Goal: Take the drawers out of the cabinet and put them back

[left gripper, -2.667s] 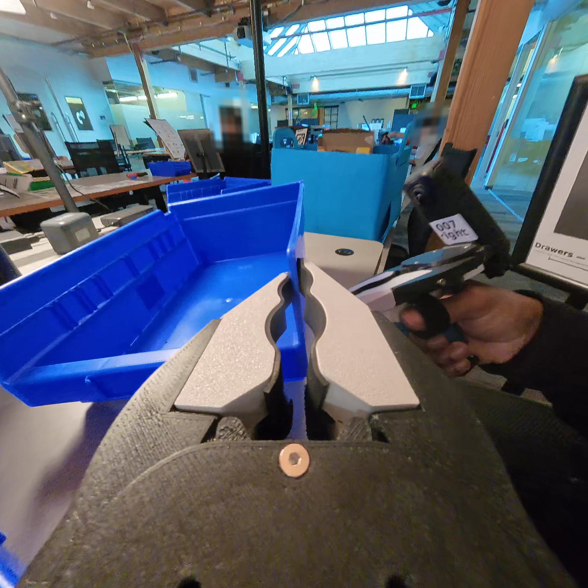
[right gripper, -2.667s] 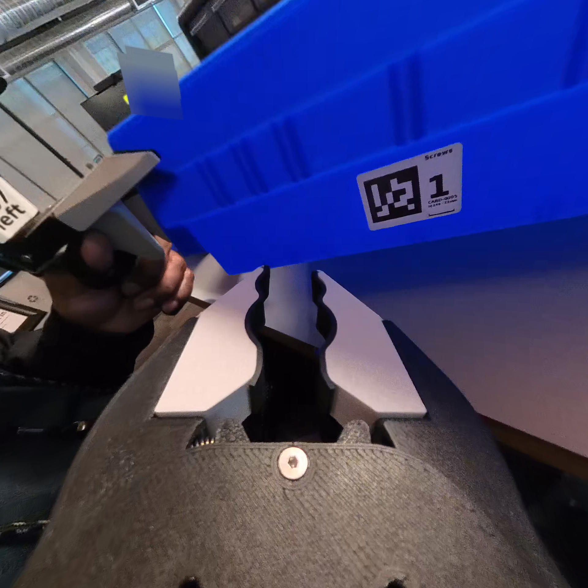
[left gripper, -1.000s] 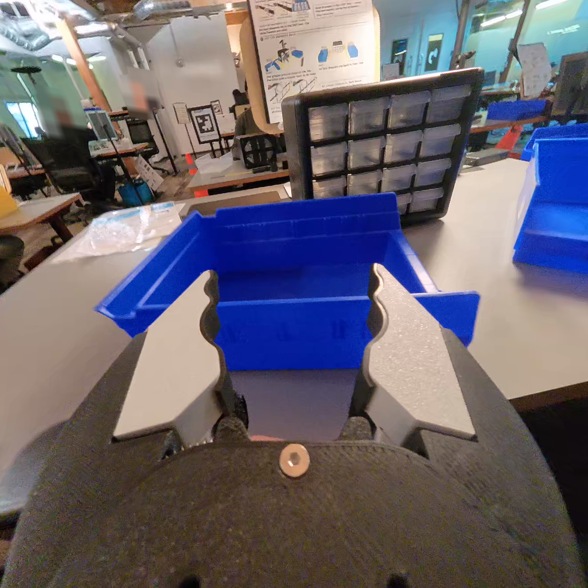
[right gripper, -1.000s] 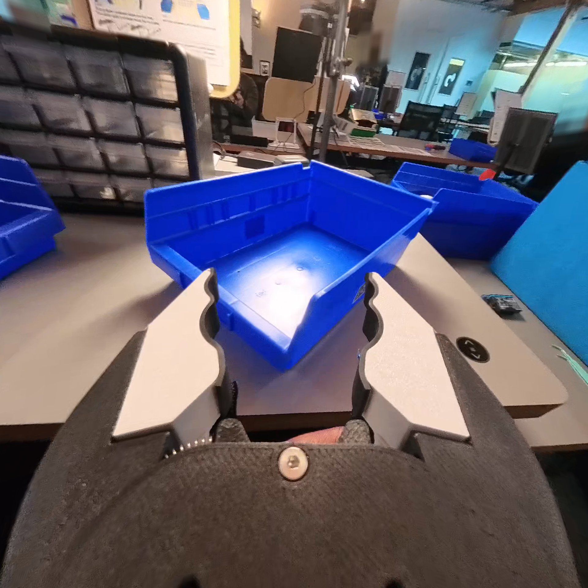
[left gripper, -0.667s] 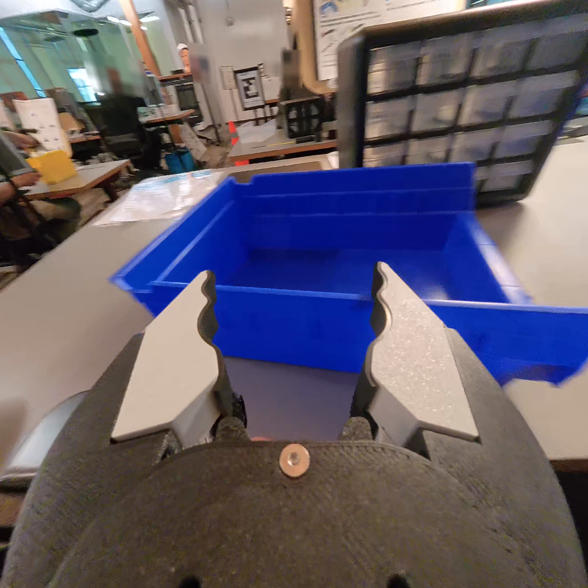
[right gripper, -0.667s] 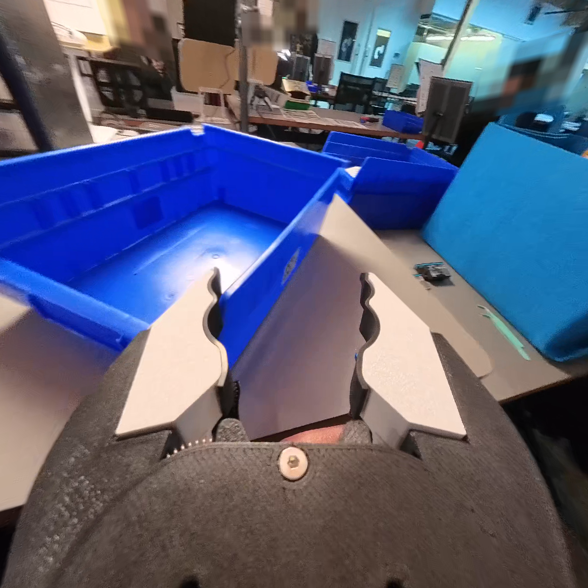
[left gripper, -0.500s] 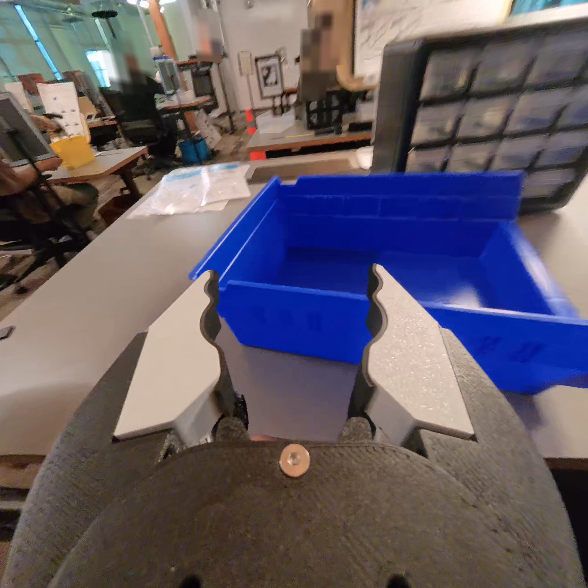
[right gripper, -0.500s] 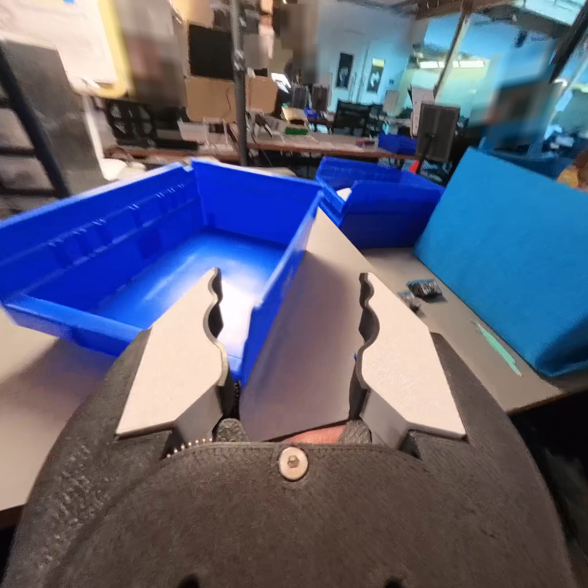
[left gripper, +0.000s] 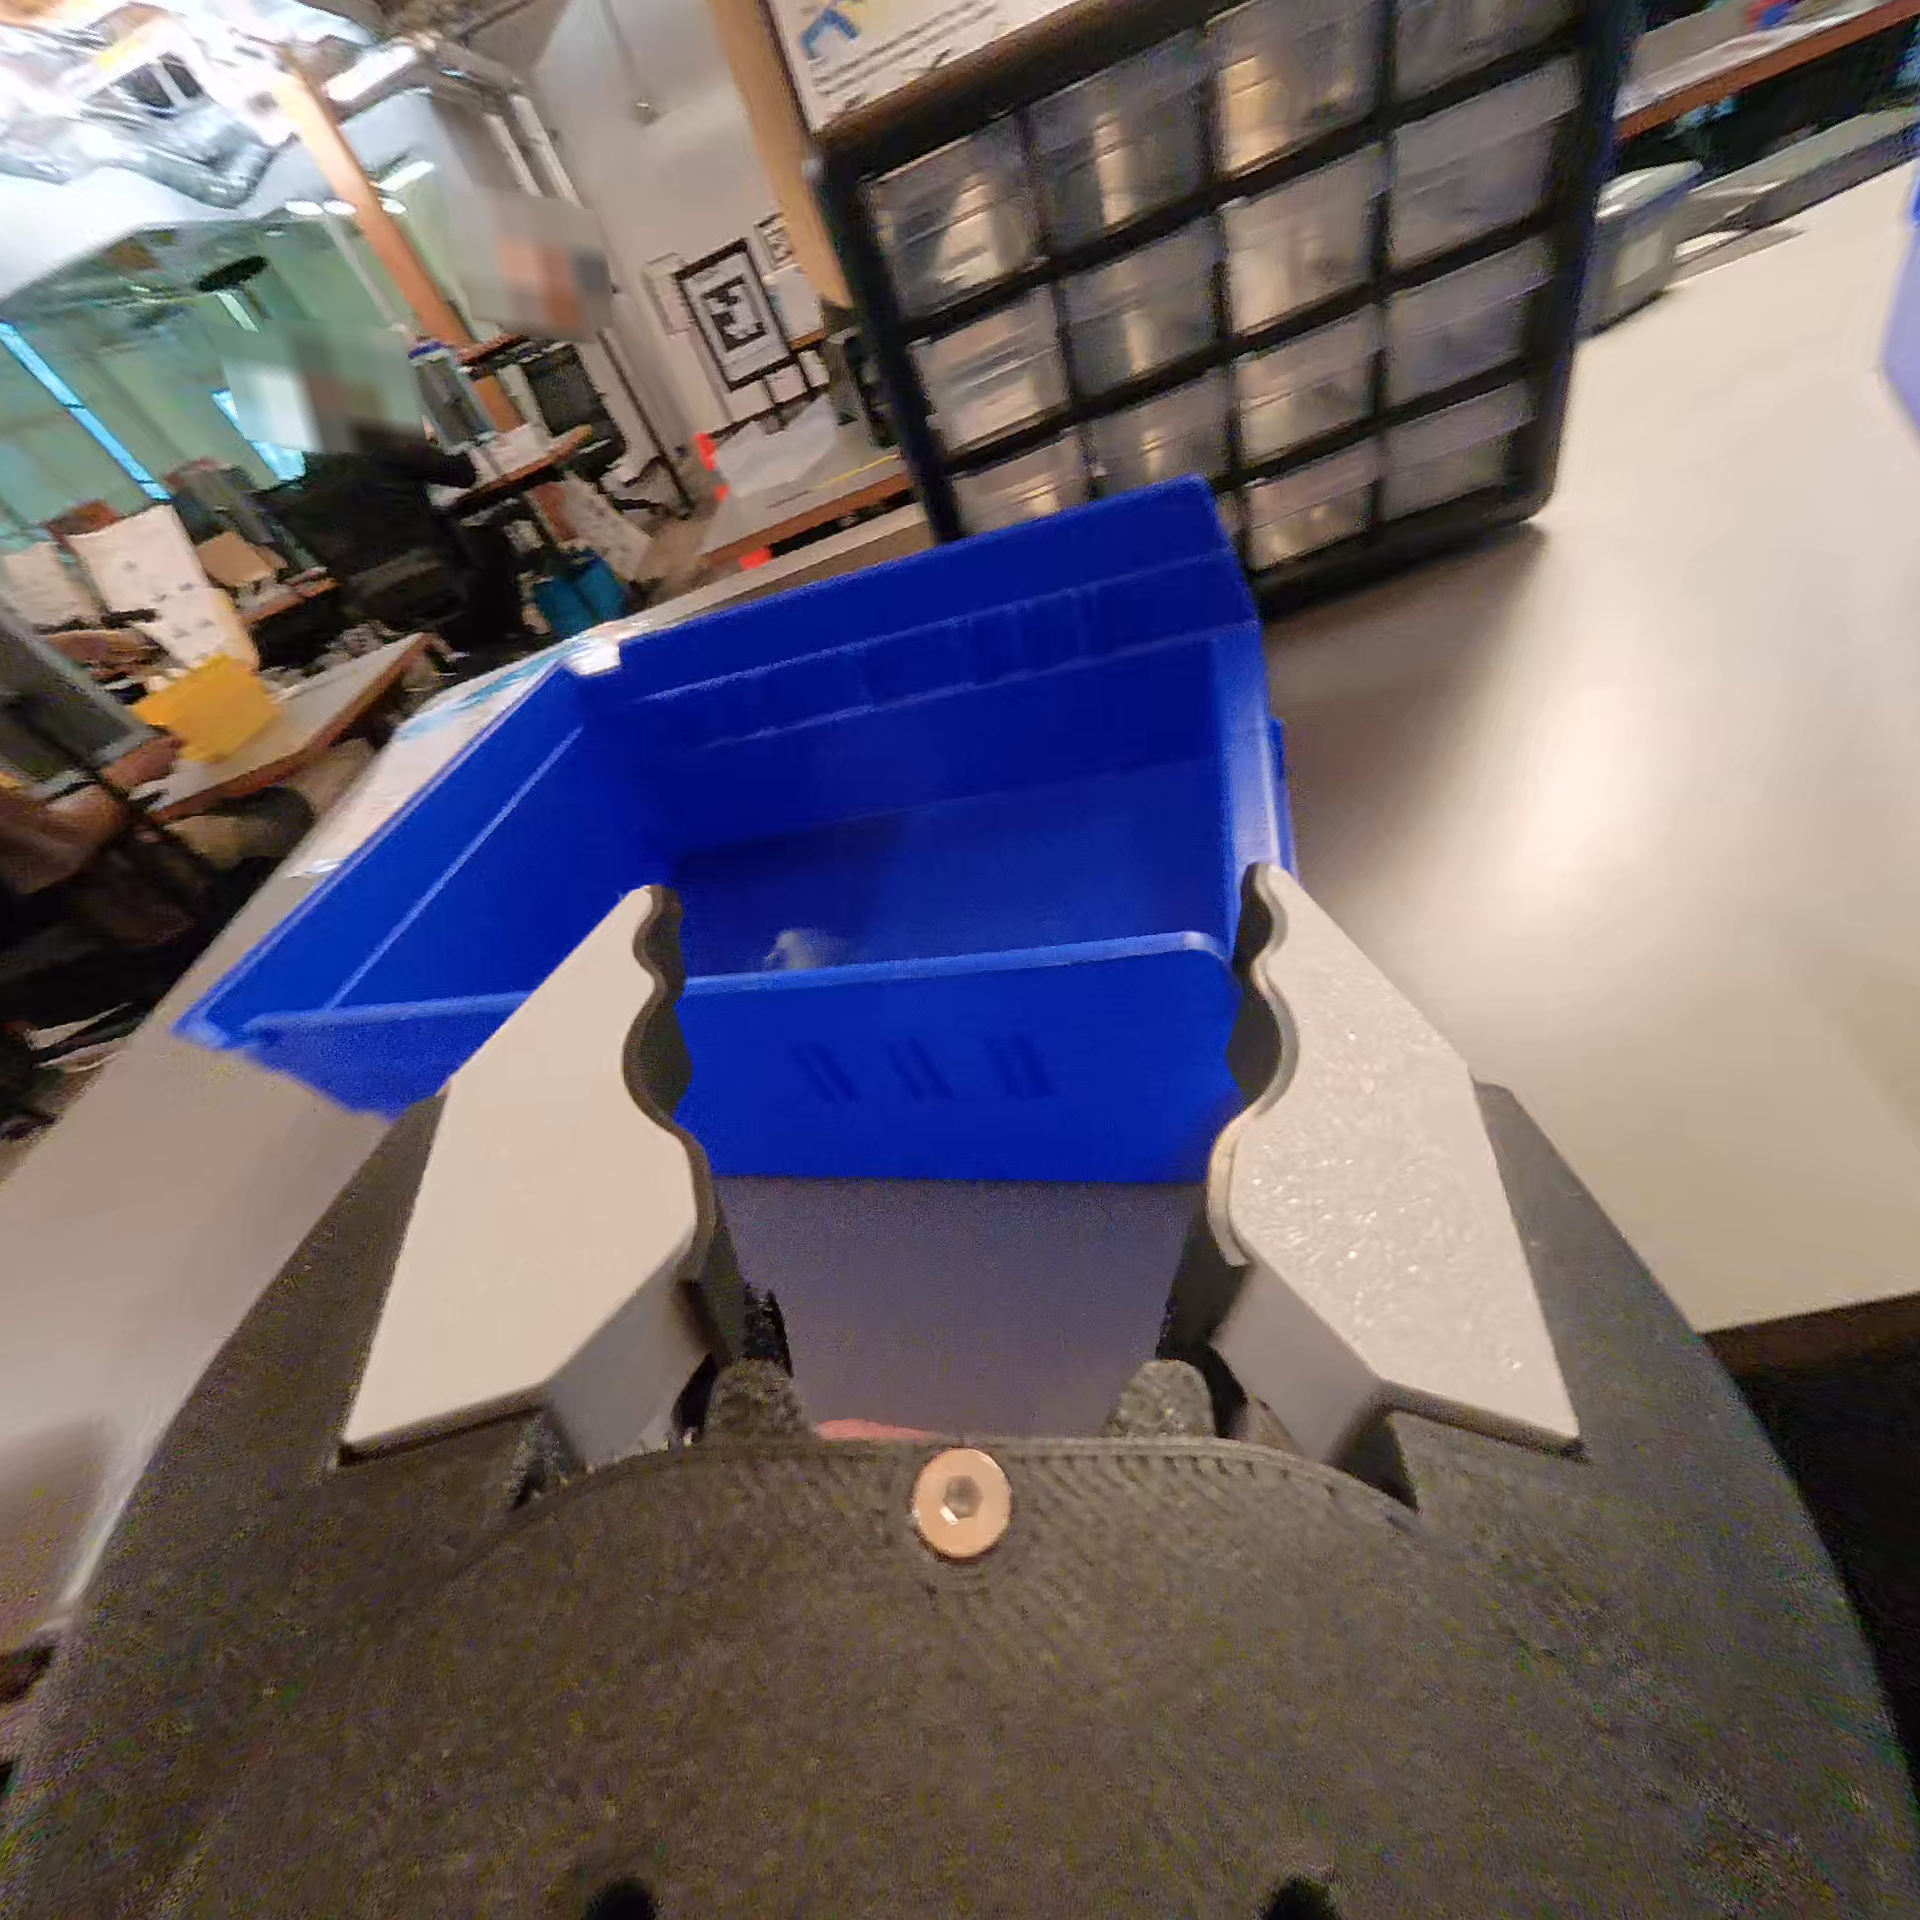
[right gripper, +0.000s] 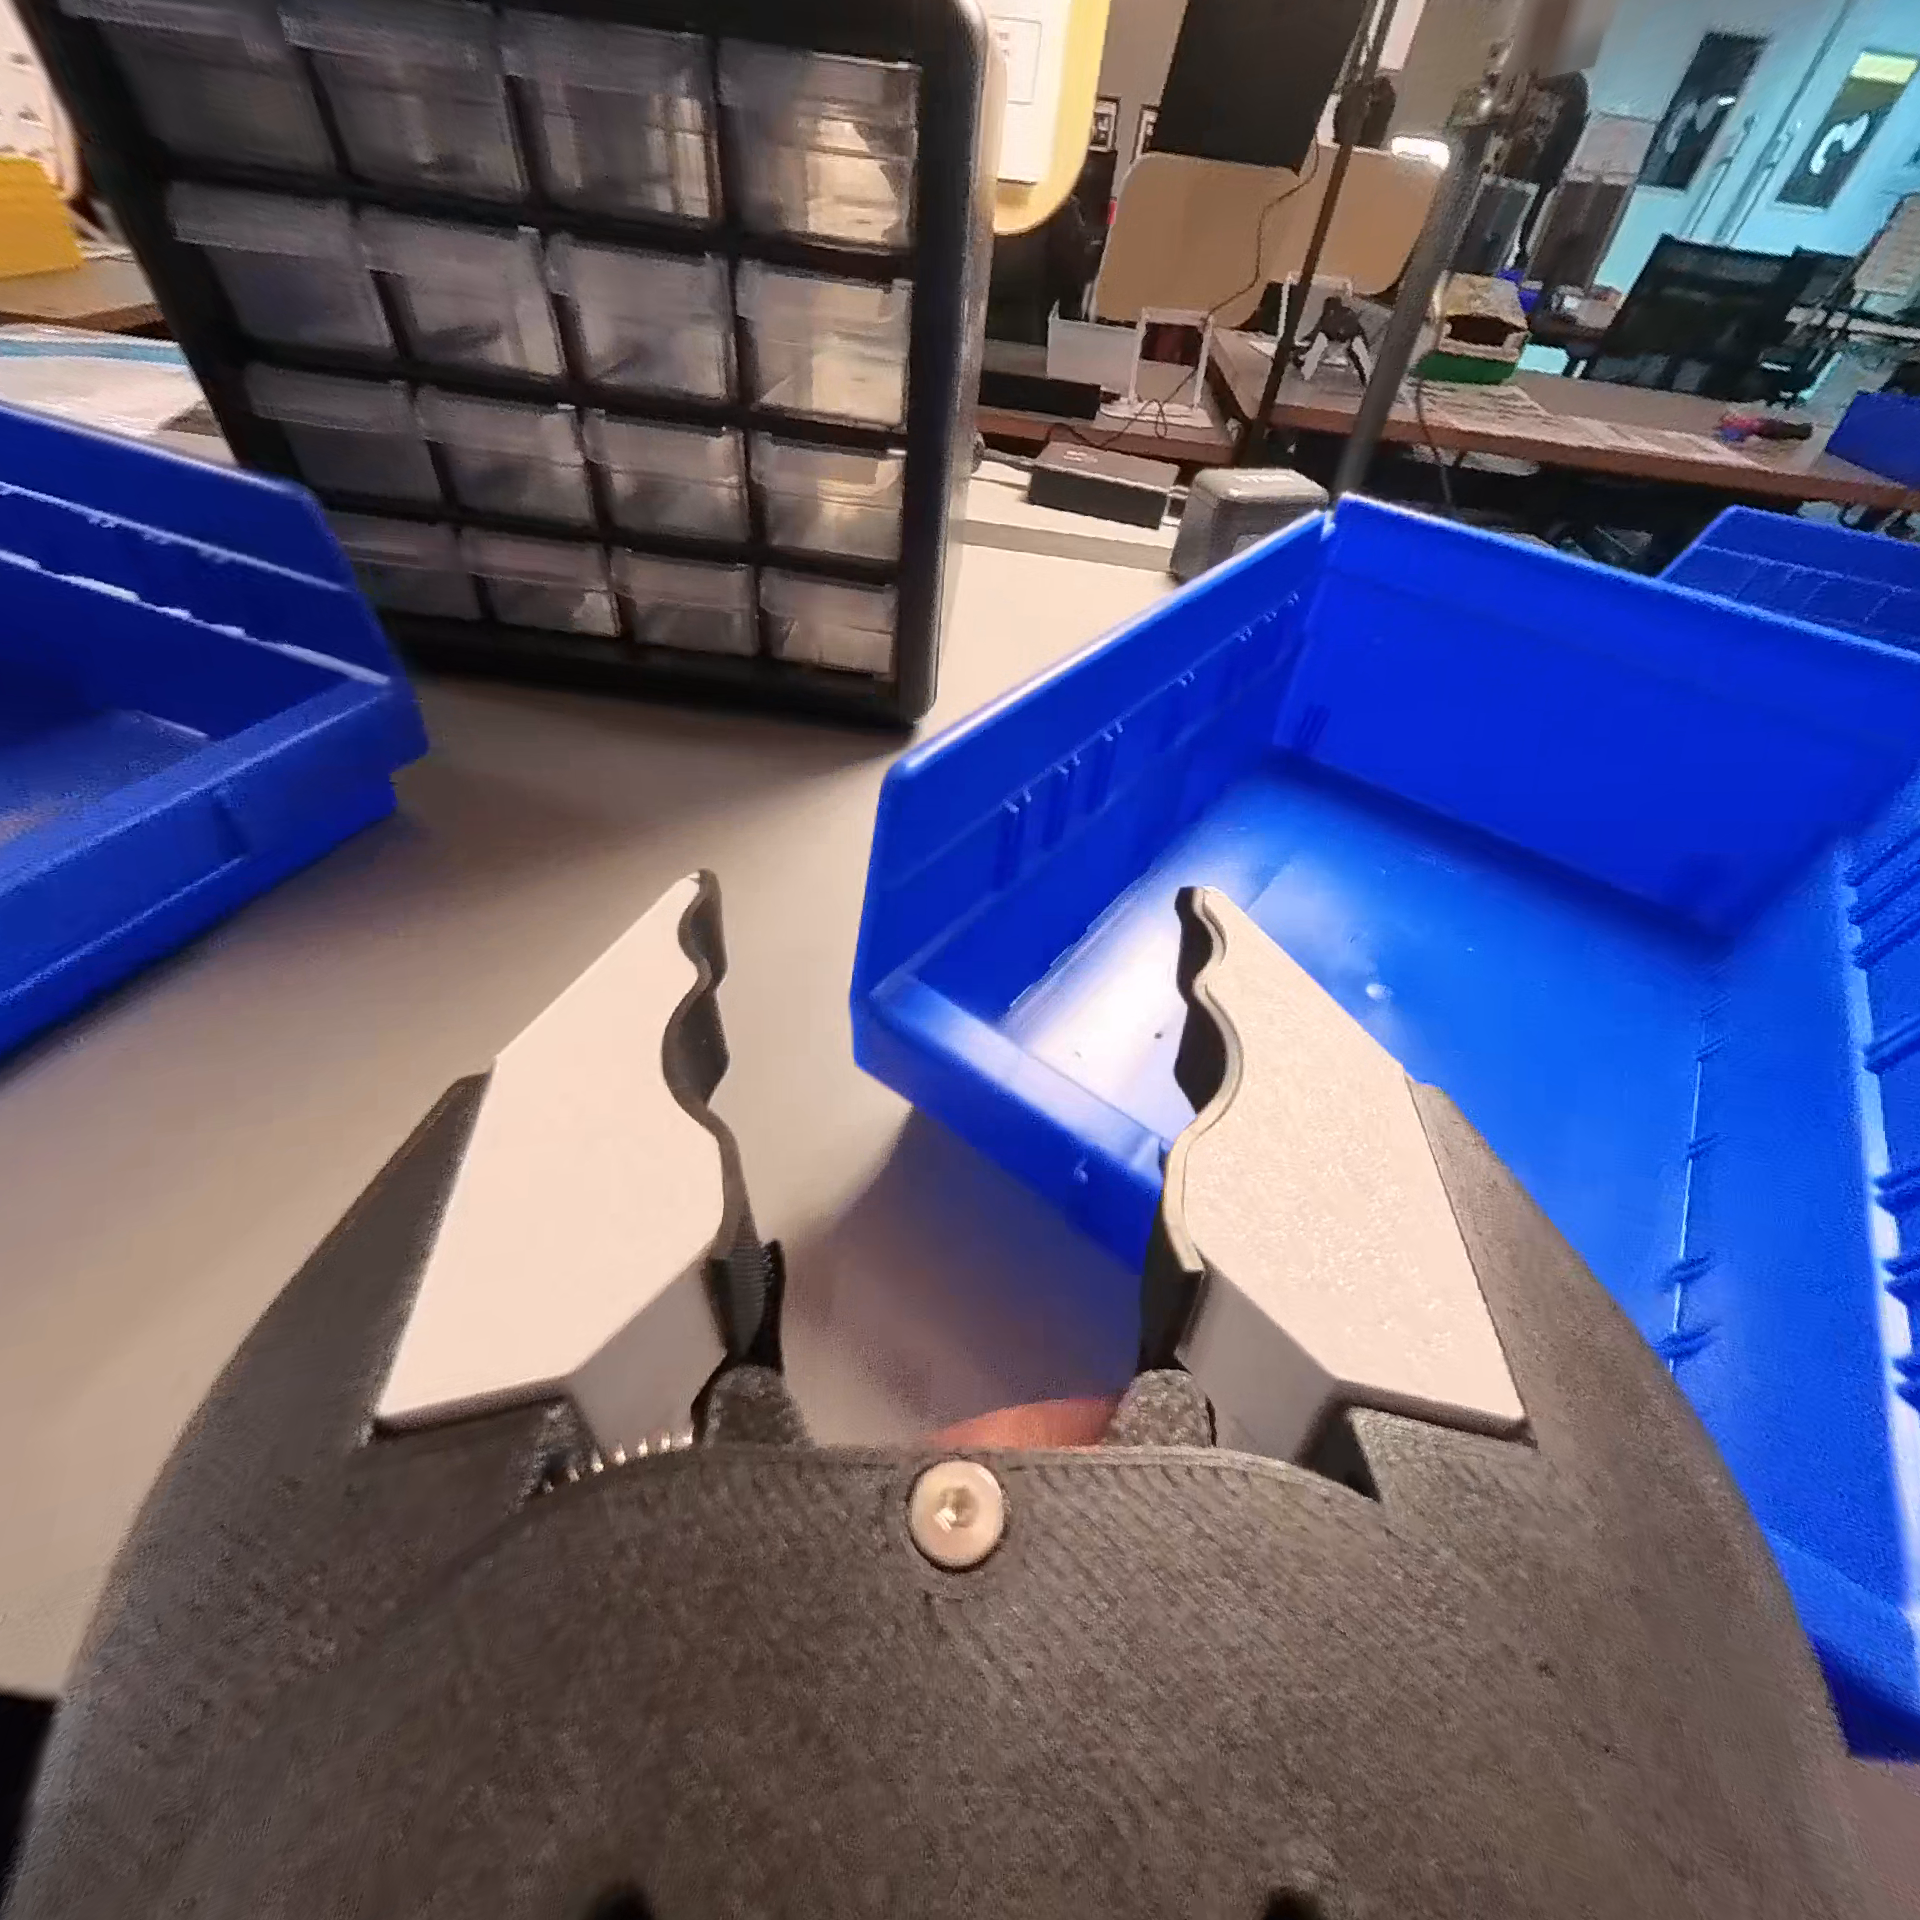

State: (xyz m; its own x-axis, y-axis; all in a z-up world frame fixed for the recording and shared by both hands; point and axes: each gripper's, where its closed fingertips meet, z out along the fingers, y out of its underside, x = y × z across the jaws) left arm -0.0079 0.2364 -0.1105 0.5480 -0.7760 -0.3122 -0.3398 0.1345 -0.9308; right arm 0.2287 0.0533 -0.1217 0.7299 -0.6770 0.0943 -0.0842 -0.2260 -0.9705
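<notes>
Centrally on the grey tabletop [right gripper: 623,810] stands the black parts cabinet [right gripper: 940,343], its grid of small clear drawers [right gripper: 634,312] all seen seated in their slots, and it serves as the landmark for everything else. In front of the cabinet and to its right, as seen in the right wrist view, a blue plastic bin [right gripper: 1455,852] is seen resting on the tabletop; a second blue bin [right gripper: 187,707] lies in front of the cabinet to its left. The same cabinet [left gripper: 1569,343] is seen in the left wrist view behind a blue bin [left gripper: 935,758], whose front wall faces the camera. The left gripper [left gripper: 951,997] is held with its jaws spread wide, framing that front wall, with nothing gripped; whether the fingertips [left gripper: 1340,1049] touch the wall cannot be told. The right gripper [right gripper: 945,997] is likewise held wide open and bare, the near left corner of the bin standing between its fingers [right gripper: 613,1049] without being pressed. Beyond the cabinet, further tables [right gripper: 1558,436] of a workshop are seen.
</notes>
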